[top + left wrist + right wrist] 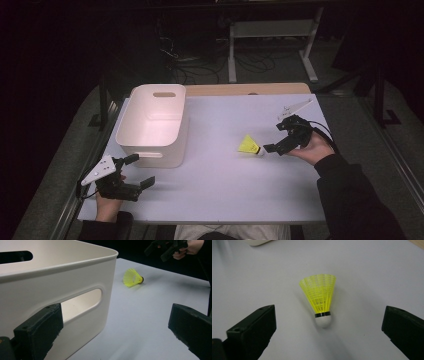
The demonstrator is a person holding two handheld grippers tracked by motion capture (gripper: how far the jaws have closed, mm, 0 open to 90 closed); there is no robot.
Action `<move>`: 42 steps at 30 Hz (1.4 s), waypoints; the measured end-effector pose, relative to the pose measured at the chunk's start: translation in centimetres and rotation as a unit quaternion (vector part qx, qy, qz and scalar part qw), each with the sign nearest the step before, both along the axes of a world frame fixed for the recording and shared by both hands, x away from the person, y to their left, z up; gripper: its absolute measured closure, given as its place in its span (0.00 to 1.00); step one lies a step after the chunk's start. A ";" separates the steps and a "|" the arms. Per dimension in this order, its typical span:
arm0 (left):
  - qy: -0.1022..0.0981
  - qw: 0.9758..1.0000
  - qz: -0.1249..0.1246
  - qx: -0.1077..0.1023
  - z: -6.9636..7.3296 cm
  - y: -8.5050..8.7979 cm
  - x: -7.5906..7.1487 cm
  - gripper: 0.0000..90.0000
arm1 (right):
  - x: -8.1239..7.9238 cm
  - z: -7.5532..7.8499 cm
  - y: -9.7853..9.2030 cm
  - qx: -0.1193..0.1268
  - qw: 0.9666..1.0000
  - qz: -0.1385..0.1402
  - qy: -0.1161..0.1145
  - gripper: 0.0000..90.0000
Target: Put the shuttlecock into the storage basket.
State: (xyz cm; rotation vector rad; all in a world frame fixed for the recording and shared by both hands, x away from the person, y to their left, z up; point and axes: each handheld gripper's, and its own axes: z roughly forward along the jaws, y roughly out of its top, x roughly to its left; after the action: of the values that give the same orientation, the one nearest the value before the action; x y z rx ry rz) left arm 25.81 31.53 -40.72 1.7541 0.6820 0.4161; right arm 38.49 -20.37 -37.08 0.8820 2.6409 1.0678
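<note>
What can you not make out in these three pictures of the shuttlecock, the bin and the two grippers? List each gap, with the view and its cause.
- White bin: inner floor near the front, high view, hidden by its near wall.
- Bin's left part, left gripper view: cut off by the picture's edge.
- Shuttlecock: underside, right gripper view, rests on the table.
- Right gripper: far jaw, high view, blends into the dark body.
- Background behind the table, high view: too dark.

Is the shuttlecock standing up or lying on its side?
Lying on its side: the shuttlecock rests on the table, white tip toward the open right tongs.
</note>
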 end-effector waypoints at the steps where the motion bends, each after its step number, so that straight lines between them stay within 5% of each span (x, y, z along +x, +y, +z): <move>1: 0.000 1.000 0.000 0.000 0.0 0.0 0.0 0.00 | 0.1 -0.1 0.1 0.000 1.000 0.002 0.001 0.00; 42: 0.001 1.000 -0.002 0.000 0.0 0.0 0.0 0.00 | 2.8 -4.0 1.4 -0.030 0.998 0.023 0.056 0.00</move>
State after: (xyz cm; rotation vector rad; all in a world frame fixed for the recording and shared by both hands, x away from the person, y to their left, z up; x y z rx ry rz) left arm 25.81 31.51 -40.74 1.7560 0.6810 0.4120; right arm 41.24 -18.94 -41.03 0.8976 2.7817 0.9694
